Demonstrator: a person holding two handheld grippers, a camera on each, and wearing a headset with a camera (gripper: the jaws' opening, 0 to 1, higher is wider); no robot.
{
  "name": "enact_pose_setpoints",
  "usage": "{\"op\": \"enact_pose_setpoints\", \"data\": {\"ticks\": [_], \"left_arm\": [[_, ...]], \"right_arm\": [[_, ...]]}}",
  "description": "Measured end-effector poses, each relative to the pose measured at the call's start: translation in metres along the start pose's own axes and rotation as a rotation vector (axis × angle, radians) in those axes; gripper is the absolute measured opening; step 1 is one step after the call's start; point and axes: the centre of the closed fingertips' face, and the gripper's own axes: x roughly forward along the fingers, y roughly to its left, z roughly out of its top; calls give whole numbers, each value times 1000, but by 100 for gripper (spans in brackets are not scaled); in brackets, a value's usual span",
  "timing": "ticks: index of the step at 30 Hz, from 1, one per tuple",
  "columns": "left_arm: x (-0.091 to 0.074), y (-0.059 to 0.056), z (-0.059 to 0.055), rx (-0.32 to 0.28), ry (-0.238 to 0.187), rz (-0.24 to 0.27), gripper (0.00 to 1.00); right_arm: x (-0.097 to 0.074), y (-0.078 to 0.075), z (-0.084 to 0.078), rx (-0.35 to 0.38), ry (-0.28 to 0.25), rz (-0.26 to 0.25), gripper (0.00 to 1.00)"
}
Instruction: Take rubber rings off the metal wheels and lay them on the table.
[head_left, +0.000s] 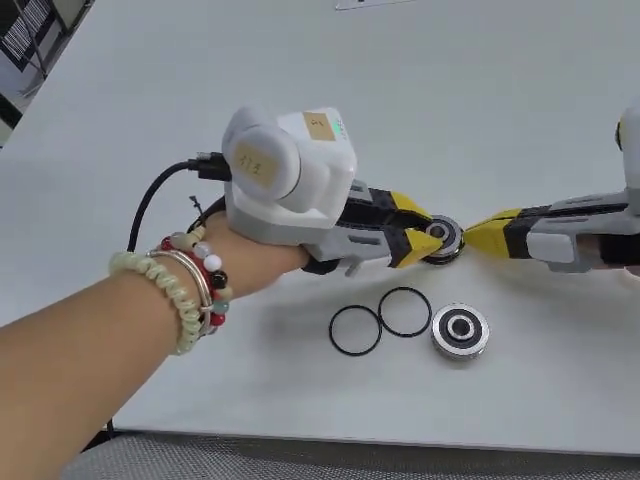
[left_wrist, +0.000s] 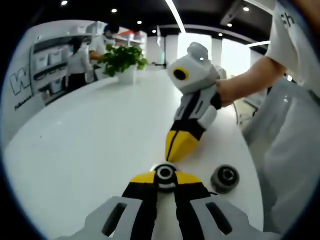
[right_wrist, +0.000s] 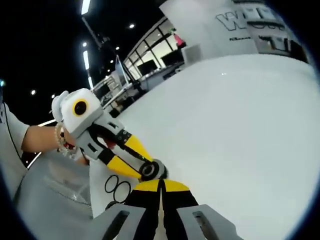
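Rubber already down twice, two rings (head_left: 355, 330) flat on the table (head_left: 300, 70) beside a loose metal wheel (head_left: 460, 331), and now another wheel (head_left: 445, 238) clamped by the left gripper (head_left: 428, 234), right gripper (head_left: 474, 236) pinched shut against its rim, likely one ring still to peel.

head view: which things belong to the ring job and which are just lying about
Job: left gripper, held wheel, right gripper, two loose rubber rings, second wheel beside them.
Lying about: potted plant, black cable behind the left gripper.
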Motion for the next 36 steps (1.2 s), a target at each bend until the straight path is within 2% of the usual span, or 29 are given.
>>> {"op": "enact_pose_setpoints", "data": {"ticks": [3,4,5,7,11,17,22,36], "left_arm": [[0,0,0,7,1,0,13],[0,0,0,9,1,1,13],[0,0,0,15,1,3,13],[0,0,0,18,1,3,13],[1,-1,0,26,3,1,13],[1,-1,0,6,-5,2,12],[1,-1,0,-9,-7,-3,12],[1,1,-1,-7,-8,3,12]], "right_arm": [[-1,2,3,52,-18,24,0],[-1,7,8,91,-41,57,0],[-1,5,4,110,-22,45,0],[-1,5,5,91,-28,41,0],[-1,8,5,115,-31,45,0],[1,16,6,106,-25,39,0],[3,22,6,108,-26,47,0],[7,36,7,103,-35,75,0]]}}
